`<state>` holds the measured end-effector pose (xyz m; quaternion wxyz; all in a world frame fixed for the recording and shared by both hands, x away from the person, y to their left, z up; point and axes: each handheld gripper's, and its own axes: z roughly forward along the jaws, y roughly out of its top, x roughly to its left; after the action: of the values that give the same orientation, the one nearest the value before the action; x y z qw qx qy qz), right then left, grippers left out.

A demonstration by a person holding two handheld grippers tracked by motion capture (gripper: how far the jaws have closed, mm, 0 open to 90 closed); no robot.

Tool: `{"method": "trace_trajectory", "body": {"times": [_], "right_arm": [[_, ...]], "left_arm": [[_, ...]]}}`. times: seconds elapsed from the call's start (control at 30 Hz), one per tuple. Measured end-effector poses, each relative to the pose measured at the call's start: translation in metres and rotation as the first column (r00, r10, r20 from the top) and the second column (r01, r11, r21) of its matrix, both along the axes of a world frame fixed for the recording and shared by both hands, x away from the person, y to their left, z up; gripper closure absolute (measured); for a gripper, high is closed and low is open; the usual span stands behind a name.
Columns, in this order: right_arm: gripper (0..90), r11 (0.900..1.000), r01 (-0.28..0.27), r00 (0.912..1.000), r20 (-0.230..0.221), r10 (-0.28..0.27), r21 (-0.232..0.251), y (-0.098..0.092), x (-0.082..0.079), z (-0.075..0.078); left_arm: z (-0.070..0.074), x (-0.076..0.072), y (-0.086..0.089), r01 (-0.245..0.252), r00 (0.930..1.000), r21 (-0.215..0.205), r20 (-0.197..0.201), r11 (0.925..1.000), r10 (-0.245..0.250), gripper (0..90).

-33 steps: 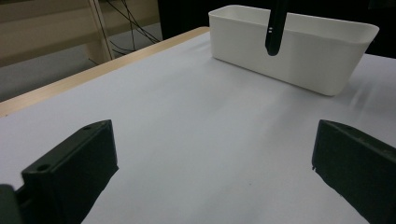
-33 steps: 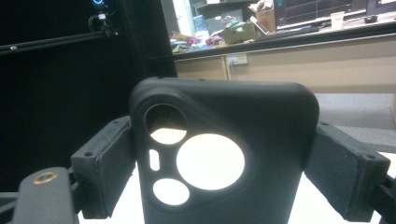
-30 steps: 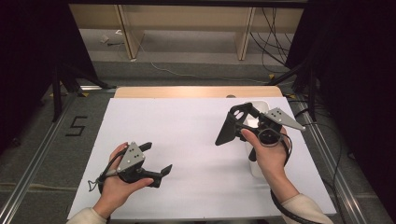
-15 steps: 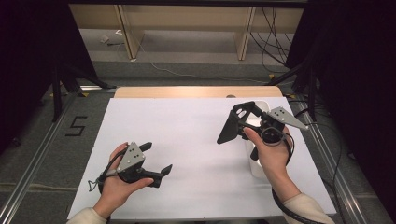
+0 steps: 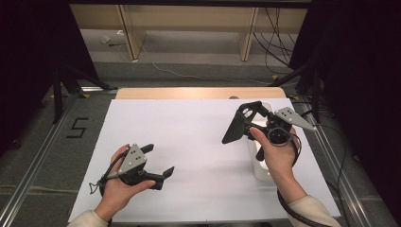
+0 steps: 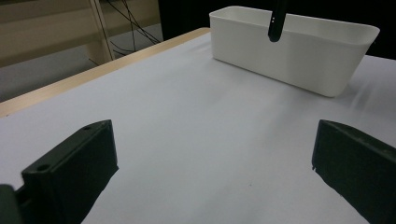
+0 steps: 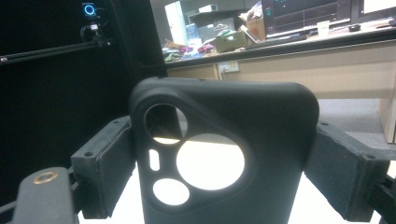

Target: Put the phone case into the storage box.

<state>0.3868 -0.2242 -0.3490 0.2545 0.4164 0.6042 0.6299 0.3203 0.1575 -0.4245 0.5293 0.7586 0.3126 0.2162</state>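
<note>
- Presently, right gripper [image 5: 243, 124] clamps a black soft phone case [image 7: 224, 154] across its width, long axis upright, raised above the white plastic rectangular bin [image 6: 299, 56].
- Left gripper [image 5: 158, 163] wide, empty, resting low on white table sheet [image 5: 189, 132].
- Bin lies directly beneath the right hand; left well apart.

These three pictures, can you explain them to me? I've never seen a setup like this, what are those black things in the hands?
A person sits at a table covered in white, holding a hand-operated two-jaw gripper in each hand. The high view looks down from above; each of the other two comes from a camera riding on one gripper. The left gripper rests low over the table, jaws open and empty. The right gripper is raised and clamps a black phone case with round camera cutouts. A white plastic bin stands on the table beneath that hand.
</note>
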Motion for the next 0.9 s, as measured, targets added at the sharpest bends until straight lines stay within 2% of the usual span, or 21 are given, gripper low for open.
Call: {"method": "trace_trajectory", "body": {"times": [0.9], "right_arm": [[16.0, 0.999, 0.026, 0.9996, 0.01, -0.026, 0.018, -0.0084, 0.0012, 0.0046]], "left_arm": [[0.0002, 0.0001, 0.0, 0.001, 1.0, 0.001, 0.003, 1.0, -0.001, 0.0]]}}
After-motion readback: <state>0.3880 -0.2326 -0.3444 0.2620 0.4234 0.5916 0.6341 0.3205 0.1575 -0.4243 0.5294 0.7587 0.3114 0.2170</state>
